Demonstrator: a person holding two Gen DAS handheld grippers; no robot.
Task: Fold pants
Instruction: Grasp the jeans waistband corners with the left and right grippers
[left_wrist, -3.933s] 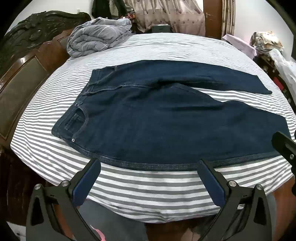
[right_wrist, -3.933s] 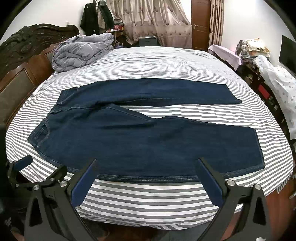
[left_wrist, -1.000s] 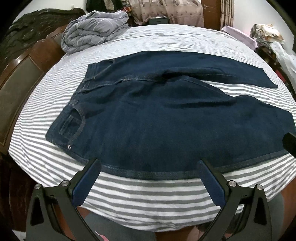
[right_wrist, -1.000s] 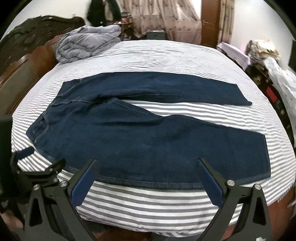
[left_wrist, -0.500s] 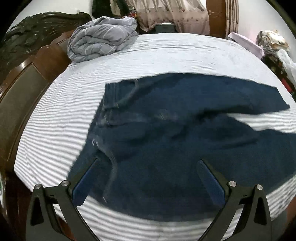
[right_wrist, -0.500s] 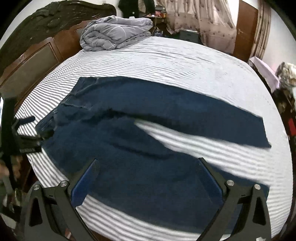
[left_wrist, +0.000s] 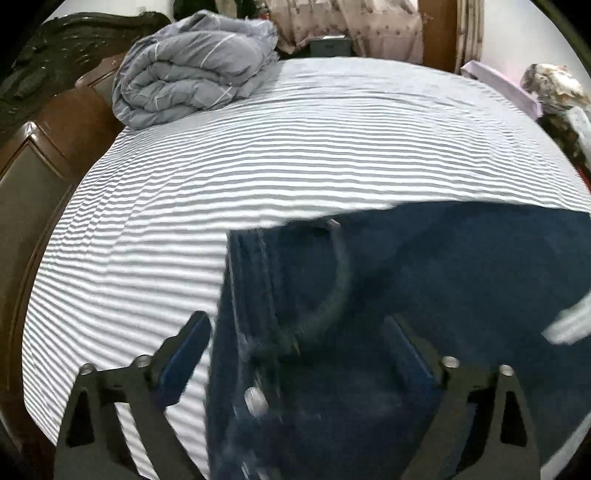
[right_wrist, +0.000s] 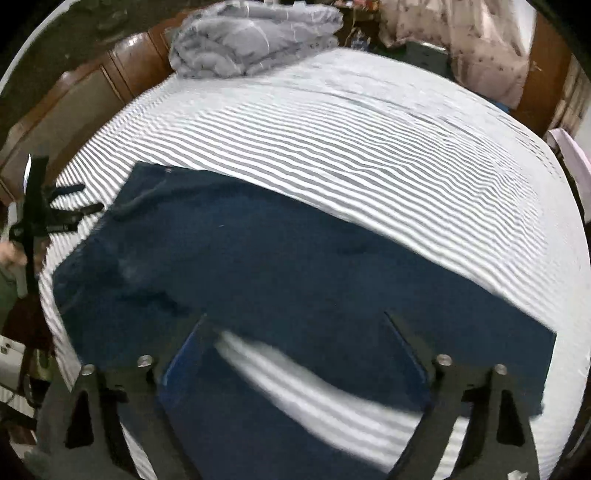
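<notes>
Dark blue jeans (right_wrist: 288, 266) lie spread on the striped bed (right_wrist: 351, 133), legs apart with a strip of sheet between them. In the left wrist view the waistband and pocket (left_wrist: 295, 295) fill the lower half, blurred. My left gripper (left_wrist: 299, 350) is open, low over the waistband. It also shows at the left edge of the right wrist view (right_wrist: 55, 218). My right gripper (right_wrist: 295, 347) is open above the legs, holding nothing.
A folded grey quilt (left_wrist: 195, 66) lies at the head of the bed by the dark wooden headboard (left_wrist: 44, 147). Curtains, a door and piled items (left_wrist: 554, 85) stand beyond the bed's far side.
Both grippers have moved forward and down over the jeans, from the near edge of the bed toward the waistband and legs. The jeans lie as before. Both stay open.
</notes>
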